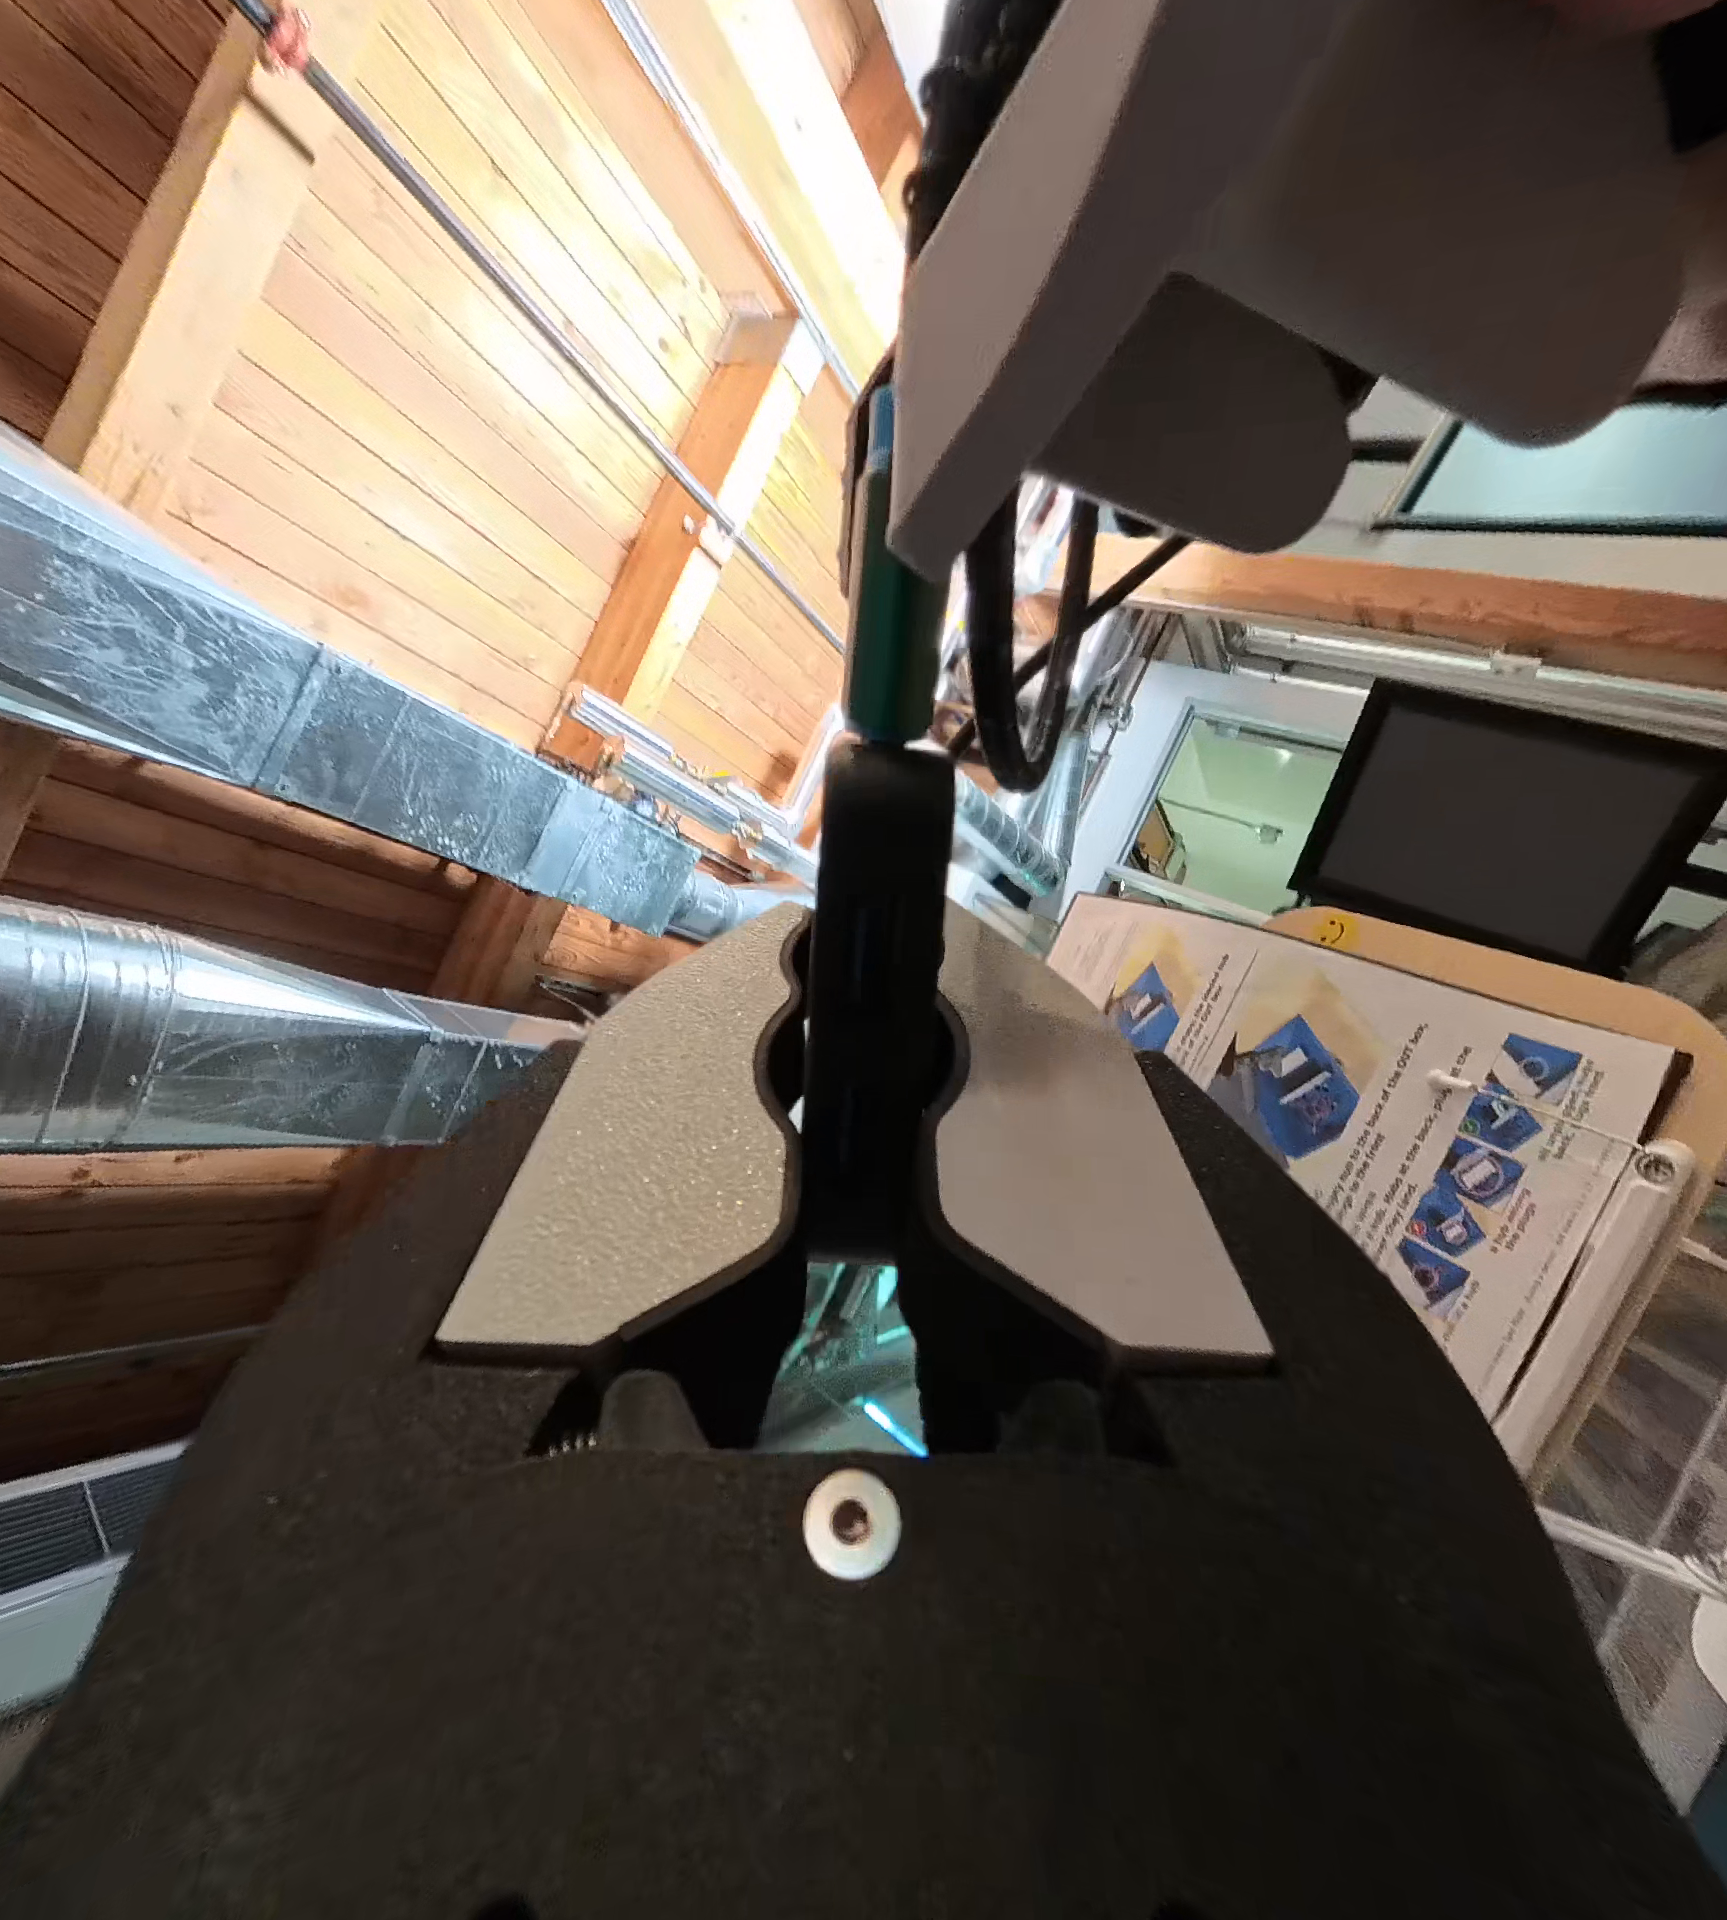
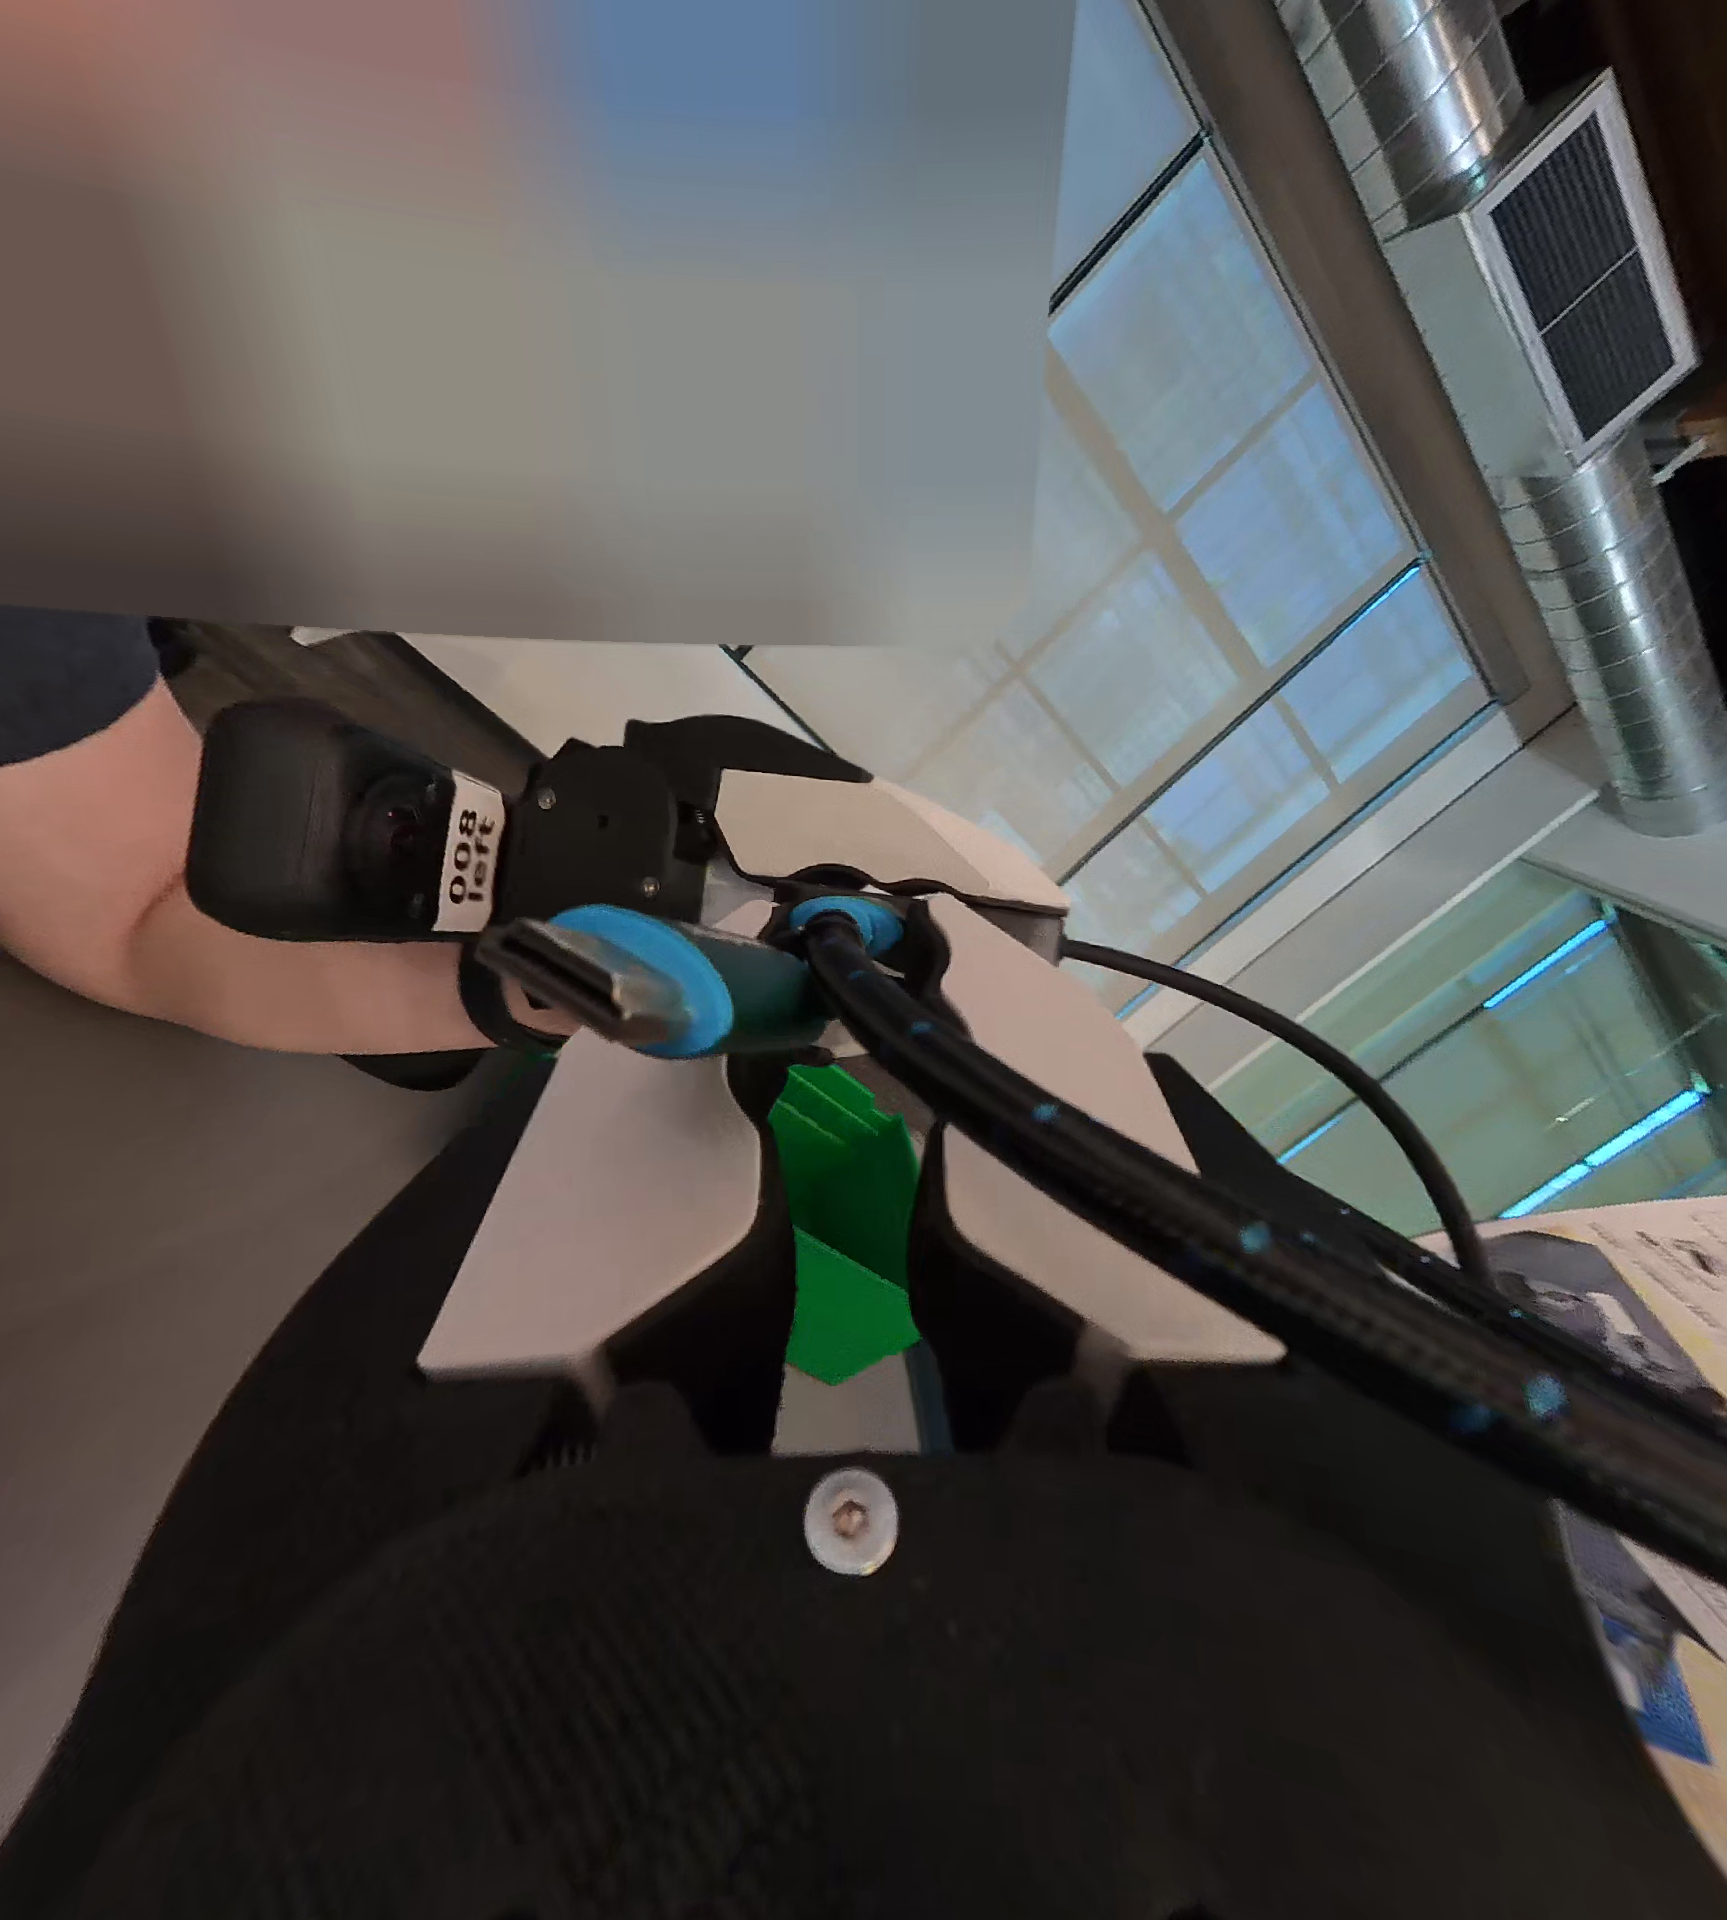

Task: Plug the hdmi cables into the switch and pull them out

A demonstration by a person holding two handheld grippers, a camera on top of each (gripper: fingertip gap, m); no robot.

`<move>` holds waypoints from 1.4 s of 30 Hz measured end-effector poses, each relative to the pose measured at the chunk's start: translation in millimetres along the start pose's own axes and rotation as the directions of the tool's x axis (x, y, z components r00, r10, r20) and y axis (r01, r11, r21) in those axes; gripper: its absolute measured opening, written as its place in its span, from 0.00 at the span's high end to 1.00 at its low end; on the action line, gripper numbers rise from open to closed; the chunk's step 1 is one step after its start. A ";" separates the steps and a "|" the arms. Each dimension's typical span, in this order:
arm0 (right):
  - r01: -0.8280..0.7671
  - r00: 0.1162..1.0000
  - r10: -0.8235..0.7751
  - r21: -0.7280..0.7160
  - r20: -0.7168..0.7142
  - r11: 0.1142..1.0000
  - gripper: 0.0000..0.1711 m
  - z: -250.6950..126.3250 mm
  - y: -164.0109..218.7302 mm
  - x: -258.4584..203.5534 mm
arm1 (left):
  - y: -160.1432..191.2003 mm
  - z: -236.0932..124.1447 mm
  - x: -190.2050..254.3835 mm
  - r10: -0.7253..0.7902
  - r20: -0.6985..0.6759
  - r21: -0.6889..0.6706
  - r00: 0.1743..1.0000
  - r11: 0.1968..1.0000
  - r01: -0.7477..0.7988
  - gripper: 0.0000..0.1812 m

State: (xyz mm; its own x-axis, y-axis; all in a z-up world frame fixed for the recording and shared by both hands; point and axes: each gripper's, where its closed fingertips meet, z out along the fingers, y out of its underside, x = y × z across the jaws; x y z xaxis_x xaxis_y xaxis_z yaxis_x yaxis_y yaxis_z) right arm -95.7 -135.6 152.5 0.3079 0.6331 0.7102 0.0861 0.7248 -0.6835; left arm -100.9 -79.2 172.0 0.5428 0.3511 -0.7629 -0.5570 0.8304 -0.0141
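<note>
My left gripper (image 1: 874, 914) is shut on a narrow glossy black switch (image 1: 874, 987), seen edge-on. A teal HDMI plug (image 1: 890, 644) stands against its far end and runs up behind the right gripper's grey finger (image 1: 1202, 260). I cannot tell whether it is seated. In the right wrist view my right gripper (image 2: 854, 935) is shut at its tips on a teal plug (image 2: 765, 997) with a blue collar. That plug's bare metal tip (image 2: 568, 971) points left. Its black braided cable (image 2: 1202, 1226) runs down to the right over my right finger. The switch is hidden in this view.
Both views tilt up at a wooden ceiling and metal ducts (image 1: 215, 644). A dark monitor (image 1: 1503, 821) and a board with a printed sheet (image 1: 1358, 1122) are at the right. A green plastic piece (image 2: 843, 1247), a thin black cable (image 2: 1337, 1060) and a person's arm (image 2: 163, 914) are close by. Left tips to right tips: about 6 cm.
</note>
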 end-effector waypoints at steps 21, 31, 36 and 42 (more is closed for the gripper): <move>-0.077 0.995 0.070 -0.091 -0.076 0.993 0.87 1.4 13.1 16.0 | 15.2 7.5 13.6 -0.007 -0.094 -0.073 0.996 0.997 0.000 0.92; -0.229 0.971 0.212 -0.166 -0.111 0.959 0.87 3.0 27.2 24.5 | 27.9 9.4 20.7 0.027 -0.134 -0.127 0.991 0.991 -0.044 0.92; -0.256 0.965 0.240 -0.197 -0.104 0.946 0.87 1.5 33.7 23.4 | 29.0 8.2 28.2 0.000 -0.152 -0.132 0.988 0.991 -0.020 0.92; -0.256 0.966 0.241 -0.208 -0.096 0.944 0.87 0.6 34.2 21.9 | 27.8 7.4 29.7 -0.028 -0.153 -0.136 0.988 0.991 0.007 0.92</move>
State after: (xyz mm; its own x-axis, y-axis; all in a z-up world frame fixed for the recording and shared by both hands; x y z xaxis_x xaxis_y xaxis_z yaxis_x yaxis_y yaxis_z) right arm -86.5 -96.8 144.8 0.4094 0.7597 0.5052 0.1996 0.4658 -0.8621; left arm -95.5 -42.4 153.7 0.4556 0.2578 -0.8521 -0.6340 0.7659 -0.1073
